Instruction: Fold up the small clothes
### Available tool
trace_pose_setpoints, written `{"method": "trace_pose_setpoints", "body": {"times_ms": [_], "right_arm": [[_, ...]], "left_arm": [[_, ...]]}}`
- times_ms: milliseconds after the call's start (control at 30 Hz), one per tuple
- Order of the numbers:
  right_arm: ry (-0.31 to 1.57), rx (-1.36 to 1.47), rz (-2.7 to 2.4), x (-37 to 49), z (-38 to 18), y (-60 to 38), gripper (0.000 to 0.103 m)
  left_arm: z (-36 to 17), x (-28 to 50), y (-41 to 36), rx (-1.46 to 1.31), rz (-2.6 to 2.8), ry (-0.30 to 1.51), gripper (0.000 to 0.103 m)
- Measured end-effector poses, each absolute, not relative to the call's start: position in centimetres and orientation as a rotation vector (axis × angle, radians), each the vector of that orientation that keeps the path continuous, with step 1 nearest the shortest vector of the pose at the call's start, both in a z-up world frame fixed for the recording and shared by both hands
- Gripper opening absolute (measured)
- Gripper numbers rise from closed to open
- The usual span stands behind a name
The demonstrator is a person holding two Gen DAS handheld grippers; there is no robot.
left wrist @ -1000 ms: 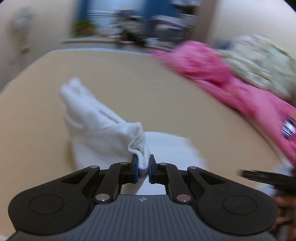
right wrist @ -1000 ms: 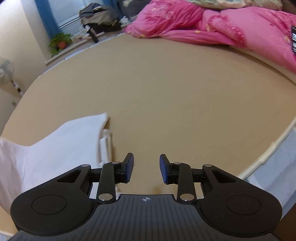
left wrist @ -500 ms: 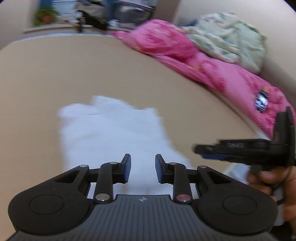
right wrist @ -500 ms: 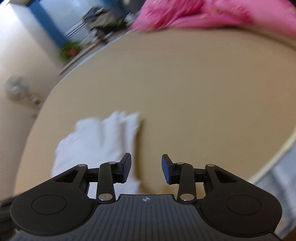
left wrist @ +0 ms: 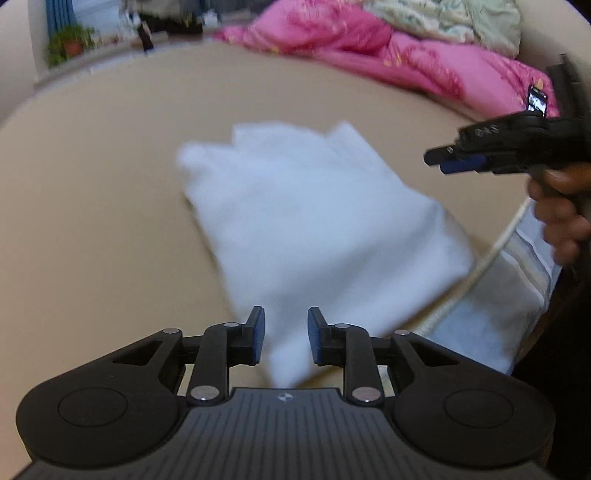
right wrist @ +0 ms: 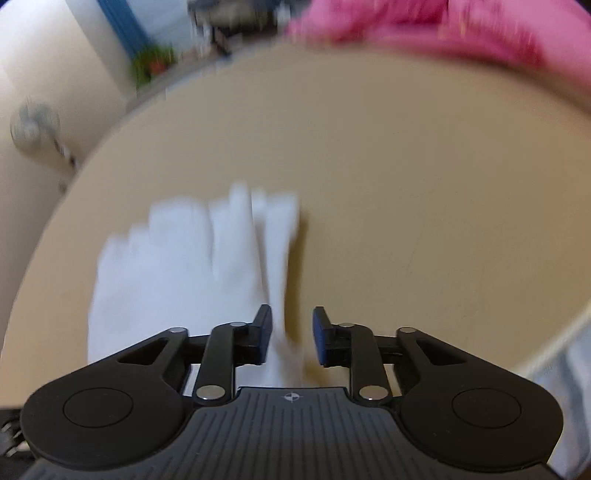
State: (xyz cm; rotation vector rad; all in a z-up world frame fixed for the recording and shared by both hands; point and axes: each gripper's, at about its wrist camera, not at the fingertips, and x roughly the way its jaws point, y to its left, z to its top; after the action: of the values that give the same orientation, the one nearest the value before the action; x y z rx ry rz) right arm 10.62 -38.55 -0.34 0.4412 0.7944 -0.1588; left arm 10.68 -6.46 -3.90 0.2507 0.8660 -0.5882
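Both the left claw (left wrist: 284, 334) and right claw (right wrist: 291, 338) were held spread and empty above the blurred white garment (left wrist: 314, 221), whose near edge was hidden behind them.

Tan bed surface (left wrist: 110, 177) fills most of both frames. Pink quilt (left wrist: 369, 48) bunched along the upper right, a pale floral blanket (left wrist: 461, 18) above it. Potted plant (left wrist: 70, 40) on a sill, upper left, blue curtain (left wrist: 61, 14) beside it. Fan (right wrist: 35, 125) at left edge, blurred.
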Motion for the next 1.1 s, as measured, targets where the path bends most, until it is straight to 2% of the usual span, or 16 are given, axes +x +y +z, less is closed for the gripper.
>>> {"method": "trace_pose_setpoints", "body": {"times_ms": [100,333,367,400,433,600,700,733,767,800,867,900,933,967,1000,1100], "right_arm": [[0.718,0.46,-0.143,12.8,0.2,-39.1,0.038],[0.737,0.51,-0.098,19.9,-2.5,-38.7,0.043],[0.741,0.526,-0.083,20.5,-2.9,-38.6,0.039],[0.75,0.545,-0.058,20.7,-3.2,-38.6,0.013],[0.753,0.571,-0.029,21.0,-3.5,-38.6,0.004],[0.578,0.702,-0.124,19.3,-1.9,-40.7,0.004],[0.659,0.628,-0.226,19.7,-2.9,-40.8,0.004],[0.695,0.661,-0.235,19.8,-3.6,-41.2,0.004],[0.722,0.692,-0.242,19.9,-4.1,-41.5,0.007],[0.742,0.707,-0.247,20.0,-4.4,-41.6,0.013],[0.736,0.69,-0.255,19.7,-3.9,-41.6,0.019],[0.725,0.67,-0.251,19.5,-3.4,-41.5,0.029],[0.712,0.648,-0.234,19.0,-2.7,-41.3,0.036],[0.704,0.634,-0.214,18.5,-2.1,-40.9,0.052],[0.707,0.624,-0.19,18.0,-1.8,-40.7,0.062],[0.782,0.59,-0.127,17.6,-1.9,-40.2,0.064]], "left_arm": [[-2.3,10.5,-4.6,0.243,-0.543,0.836,0.029],[-1.5,10.3,-2.6,0.2,-0.469,0.846,0.033],[-1.4,10.4,-2.4,0.194,-0.466,0.85,0.033],[-1.5,10.5,-2.5,0.191,-0.464,0.85,0.033],[-1.5,10.6,-2.9,0.19,-0.463,0.849,0.034],[-1.1,12.6,-6.0,0.158,-0.479,0.824,0.036],[-1.0,14.4,-8.6,0.122,-0.519,0.825,0.037],[-1.4,15.0,-9.3,0.11,-0.535,0.833,0.04],[-2.0,15.5,-9.9,0.106,-0.55,0.853,0.046],[-3.2,16.0,-10.5,0.112,-0.562,0.894,0.046],[-5.5,16.3,-11.2,0.206,-0.526,0.982,0.046],[-6.1,15.9,-11.3,0.276,-0.512,0.989,0.047],[-6.2,15.4,-11.2,0.324,-0.521,0.985,0.053],[-6.3,15.2,-10.9,0.342,-0.533,1.013,0.054],[-6.4,15.4,-10.5,0.334,-0.535,1.058,0.054],[-5.4,16.9,-8.9,0.218,-0.515,1.053,0.058]]}}
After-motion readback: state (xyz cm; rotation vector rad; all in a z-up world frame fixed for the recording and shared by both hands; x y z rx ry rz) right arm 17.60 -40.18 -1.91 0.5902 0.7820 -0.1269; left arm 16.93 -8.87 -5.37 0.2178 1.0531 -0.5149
